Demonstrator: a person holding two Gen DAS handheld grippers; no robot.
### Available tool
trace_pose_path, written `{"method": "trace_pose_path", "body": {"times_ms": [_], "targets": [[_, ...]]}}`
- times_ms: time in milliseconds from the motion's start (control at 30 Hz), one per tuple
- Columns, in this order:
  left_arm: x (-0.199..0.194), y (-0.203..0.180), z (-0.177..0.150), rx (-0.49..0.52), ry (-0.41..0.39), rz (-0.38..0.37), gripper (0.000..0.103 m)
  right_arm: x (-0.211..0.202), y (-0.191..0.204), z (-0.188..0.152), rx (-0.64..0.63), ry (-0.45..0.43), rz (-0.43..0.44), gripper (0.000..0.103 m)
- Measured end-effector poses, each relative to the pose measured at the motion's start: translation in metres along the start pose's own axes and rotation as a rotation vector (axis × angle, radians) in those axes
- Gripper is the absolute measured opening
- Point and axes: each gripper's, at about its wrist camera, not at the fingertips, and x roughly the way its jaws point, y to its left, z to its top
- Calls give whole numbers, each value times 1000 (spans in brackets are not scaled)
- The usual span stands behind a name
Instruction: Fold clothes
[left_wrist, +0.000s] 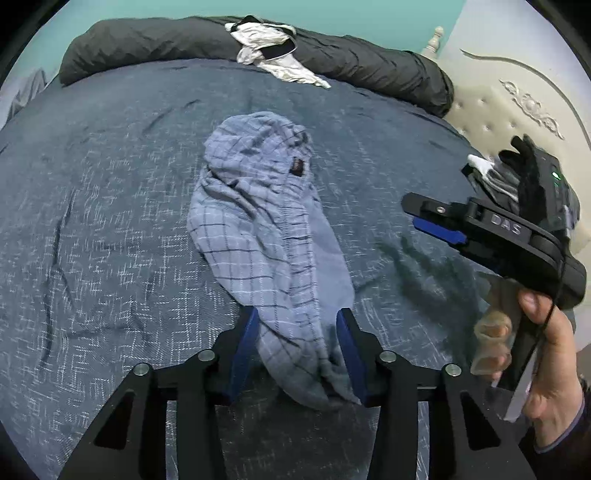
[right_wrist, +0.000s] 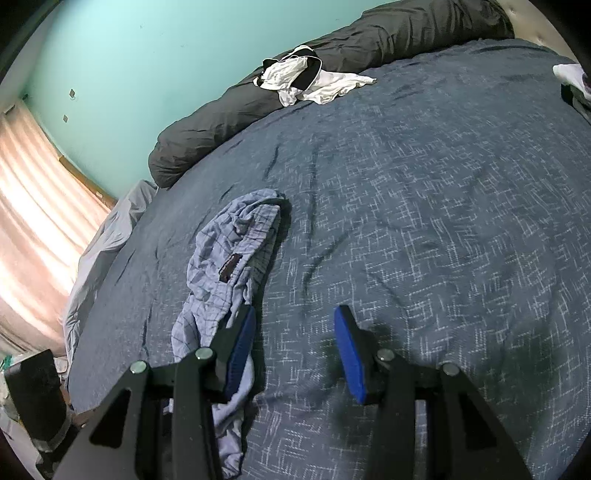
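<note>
A crumpled light blue checked garment (left_wrist: 266, 229) lies in a long bunch on the dark blue bedspread (left_wrist: 92, 221). My left gripper (left_wrist: 297, 332) is open, its blue pads on either side of the garment's near end, not closed on it. My right gripper (left_wrist: 432, 218) shows at the right in the left wrist view, held in a hand above the bed. In the right wrist view the right gripper (right_wrist: 295, 339) is open and empty over bare bedspread (right_wrist: 443, 221); the garment (right_wrist: 225, 266) lies just left of and under its left finger.
A white and black garment (left_wrist: 275, 55) lies on the rolled dark grey duvet (left_wrist: 147, 40) at the far side. More clothes (left_wrist: 517, 166) are piled at the right near the cream headboard (left_wrist: 517, 107). A curtain (right_wrist: 33, 221) and the bed's edge lie to the left.
</note>
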Motion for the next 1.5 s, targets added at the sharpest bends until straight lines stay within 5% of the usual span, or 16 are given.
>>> {"method": "trace_pose_path", "body": {"times_ms": [167,433,533,567,867,1067,1133,1200,1267,1500], "targets": [[6,-4,3,25,15,3,14,4,0,0,-5,9,4,45],[34,-2,-2,46,107,20,14,8,-2,1,-1,19,11,45],[31,-1,0,58,97,12,11,9,-3,2,3,17,12,45],[30,0,1,57,94,6,2,9,-4,2,4,18,13,45],[2,30,10,-28,36,14,1,12,-4,1,15,25,23,45],[-2,7,15,21,27,-16,1,15,-3,-1,24,29,21,45],[-2,-1,15,38,26,-26,10,15,-4,-2,26,30,20,45],[-2,-6,13,53,21,-34,41,14,-5,-2,28,28,19,45],[0,-7,12,56,22,-35,53,14,-5,-1,30,27,19,45],[11,1,12,48,59,-42,53,15,-6,-3,33,28,19,45]]}}
